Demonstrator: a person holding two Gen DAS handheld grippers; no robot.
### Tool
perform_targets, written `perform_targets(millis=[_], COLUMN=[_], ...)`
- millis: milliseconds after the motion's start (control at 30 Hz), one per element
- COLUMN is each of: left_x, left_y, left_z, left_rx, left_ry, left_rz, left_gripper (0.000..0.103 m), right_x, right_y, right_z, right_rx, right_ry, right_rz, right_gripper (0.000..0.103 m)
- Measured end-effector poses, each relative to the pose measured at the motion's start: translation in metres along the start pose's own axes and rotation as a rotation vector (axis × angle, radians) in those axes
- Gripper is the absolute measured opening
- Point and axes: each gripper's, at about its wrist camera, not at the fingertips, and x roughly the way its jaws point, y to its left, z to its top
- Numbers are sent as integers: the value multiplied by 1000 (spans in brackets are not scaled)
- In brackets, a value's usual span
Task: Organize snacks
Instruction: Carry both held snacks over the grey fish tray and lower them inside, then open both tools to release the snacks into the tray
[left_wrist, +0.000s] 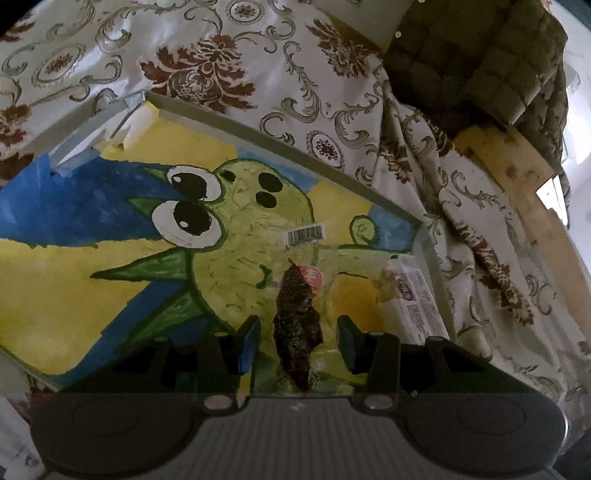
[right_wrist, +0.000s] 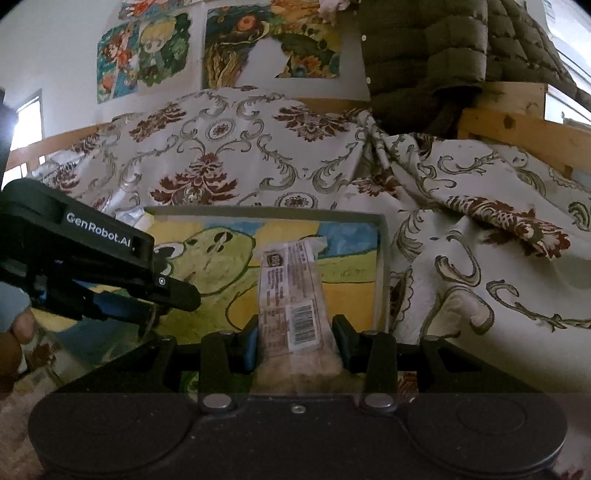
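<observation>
Pinching a clear dark-snack packet (left_wrist: 295, 325) in the left hand-held gripper (left_wrist: 298, 341), the right hand-held gripper (right_wrist: 295, 341) clamps a pale labelled packet (right_wrist: 291, 295).

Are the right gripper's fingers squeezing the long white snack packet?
Touching. In the right wrist view, the white packet sits between the right gripper fingers, and both pads press against its sides with no gap showing.

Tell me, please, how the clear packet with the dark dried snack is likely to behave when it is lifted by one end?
The clear packet between the left gripper's fingers looks like thin, glossy film, so it may sag and feel slippery. Its dark contents look small and dried, so it is probably light. It lies flat on the painted tray, so rolling seems unlikely.
</observation>
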Motion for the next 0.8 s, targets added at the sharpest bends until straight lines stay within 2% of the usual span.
perform_targets(millis=[67,200,233,300,367,467,533,667,800], left_x=[0,-3,-4,-8,-14,-26,-36,-64,-93], left_y=[-2,-3,-3,-3,-2,-3,-5,-7,-7], left_z=[-1,-3,-3,-4,-4,-5,-6,-13,-22], left_rx=[13,37,37,31,31,46,59,92,128], left_ry=[1,-1,2,5,-5,-29,-49,-109,-175], left_rz=[14,30,29,23,18,14,17,24,31], left_gripper=[49,55,58,66,75,81,85,96,100], right_x=[0,-1,-2,-5,-7,-17,-26,-45,-68], right_y=[1,2,2,2,0,-3,-3,-5,-6], right_z=[-2,-2,-2,-1,0,4,7,14,20], right_rx=[-14,-23,-25,-23,-15,5,15,41,91], right_ry=[-6,-18,-22,-31,-36,-55,-74,-112,-141], right_rz=[-1,7,5,0,-3,3,-11,-20,-28], right_gripper=[44,56,63,69,72,82,93,96,101])
